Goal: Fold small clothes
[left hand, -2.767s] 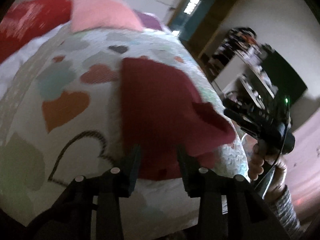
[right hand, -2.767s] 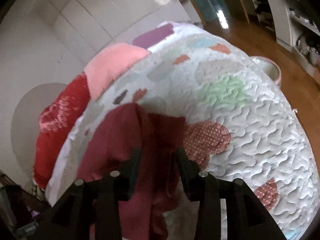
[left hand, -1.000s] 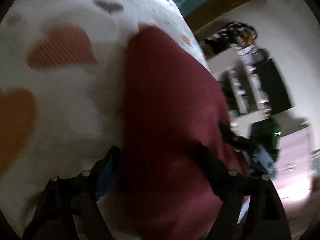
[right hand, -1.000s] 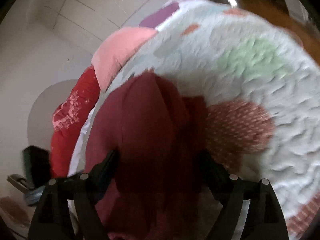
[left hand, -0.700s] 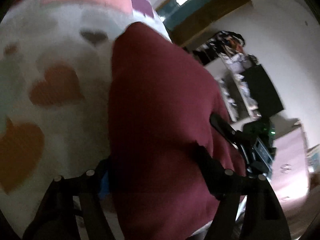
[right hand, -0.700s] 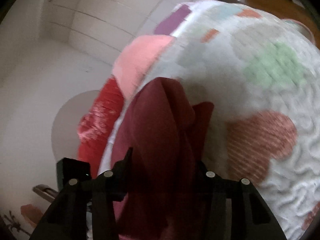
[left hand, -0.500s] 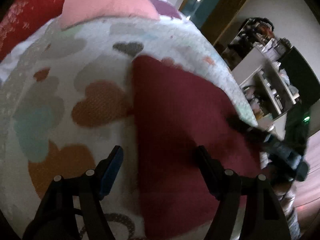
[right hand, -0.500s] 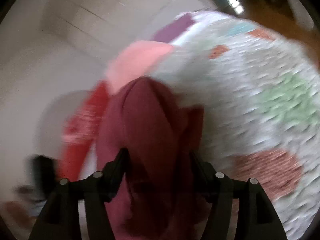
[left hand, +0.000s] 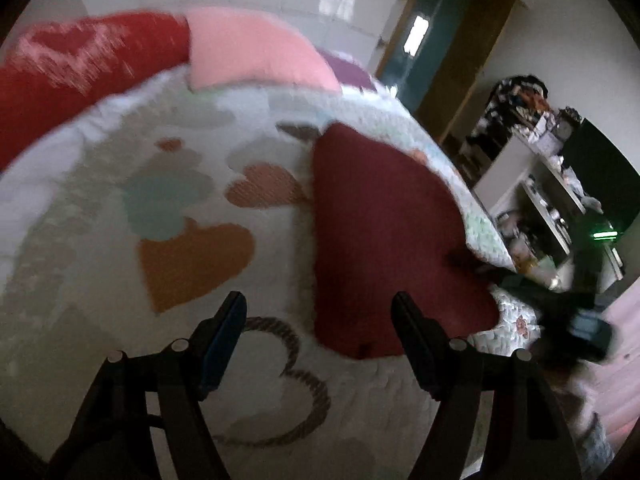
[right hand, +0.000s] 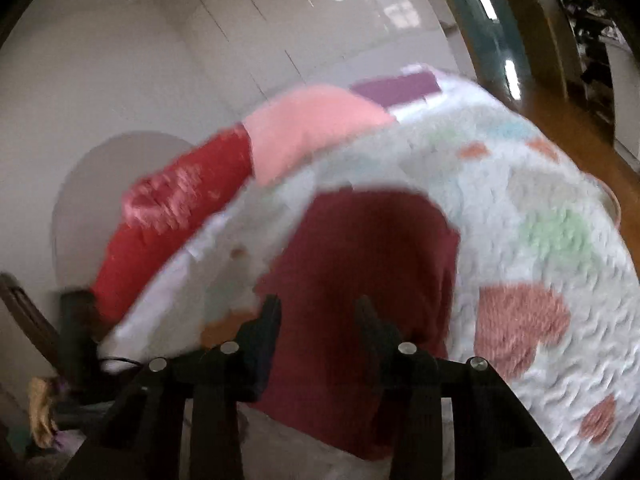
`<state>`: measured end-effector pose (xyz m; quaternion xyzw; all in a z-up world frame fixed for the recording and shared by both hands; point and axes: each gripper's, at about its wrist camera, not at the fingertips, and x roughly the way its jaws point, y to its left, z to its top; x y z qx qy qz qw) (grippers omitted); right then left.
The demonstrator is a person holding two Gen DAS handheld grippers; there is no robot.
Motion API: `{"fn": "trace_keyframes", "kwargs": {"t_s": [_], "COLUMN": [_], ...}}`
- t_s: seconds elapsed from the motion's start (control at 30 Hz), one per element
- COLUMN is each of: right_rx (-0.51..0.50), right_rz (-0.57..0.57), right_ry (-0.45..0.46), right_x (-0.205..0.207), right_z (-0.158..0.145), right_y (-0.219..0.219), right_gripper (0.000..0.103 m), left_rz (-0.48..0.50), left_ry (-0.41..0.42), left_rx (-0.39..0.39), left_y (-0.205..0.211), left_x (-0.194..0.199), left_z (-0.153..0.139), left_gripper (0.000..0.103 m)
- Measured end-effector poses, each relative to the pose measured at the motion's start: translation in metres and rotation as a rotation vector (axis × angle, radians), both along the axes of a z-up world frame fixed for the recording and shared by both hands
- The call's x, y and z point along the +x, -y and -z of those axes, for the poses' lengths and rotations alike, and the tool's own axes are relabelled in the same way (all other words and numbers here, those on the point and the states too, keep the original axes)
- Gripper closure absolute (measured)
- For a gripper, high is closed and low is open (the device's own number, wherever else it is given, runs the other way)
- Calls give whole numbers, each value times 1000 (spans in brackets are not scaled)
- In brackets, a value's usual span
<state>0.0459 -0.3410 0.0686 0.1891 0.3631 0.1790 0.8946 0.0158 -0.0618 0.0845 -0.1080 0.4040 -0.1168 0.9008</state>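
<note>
A dark red garment point(left hand: 380, 232) lies folded and flat on the heart-patterned quilt point(left hand: 180, 216). It also shows in the right wrist view point(right hand: 368, 276). My left gripper point(left hand: 318, 316) is open wide and empty, held just above the quilt near the garment's front left edge. My right gripper point(right hand: 318, 312) hangs over the garment's near edge with a narrow gap between its fingers and nothing held. It appears blurred at the garment's right edge in the left wrist view point(left hand: 568, 312).
A red pillow point(left hand: 80, 76) and a pink pillow point(left hand: 256, 56) lie at the head of the bed. Shelves with clutter point(left hand: 540, 184) and a doorway point(left hand: 432, 40) stand to the right. Wooden floor point(right hand: 580, 128) lies beyond the bed's far side.
Both grippers let go of the red garment and drew back. It now lies flat on the quilt. The left jaws stayed wide, and the right jaws have narrowed.
</note>
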Motion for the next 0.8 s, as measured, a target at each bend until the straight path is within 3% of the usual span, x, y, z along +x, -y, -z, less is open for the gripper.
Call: {"fn": "trace_keyframes", "kwargs": {"t_s": [0.1,0.13,0.2,0.27,0.33,0.43,0.53,0.8], "right_rx": [1,32,53,33,4,-30,-67,-223], "right_rz": [78,91,104,117,138,163,193,213], "right_ry": [-121,-113,-84,-29,12,34,35,33], "right_x": [12,8,-6,-29,-52,-78,-105,-156], "right_z": [44,46,33,15,0,-13,-16,-21], "right_y": [11,16,16,10,6,-3,-7,-29], "right_gripper": [65,65,63,50,43,42,39,31], "left_rz": [-39,-59,-122,-195,-235,-268,-239,-143], "left_ry": [127,174,276,371,416,455,448,275], "left_rx": [74,108,197,291,359,437,385,249], "left_y": [-1,1,5,13,20,27,26,21], "left_x": [-31,-39,-61,-84,-99,-119,-136,-157], "left_z": [-28,-36,-54,-70,-80,-84,-83,-68], "left_gripper": [27,23,12,4,3,3,0,0]}}
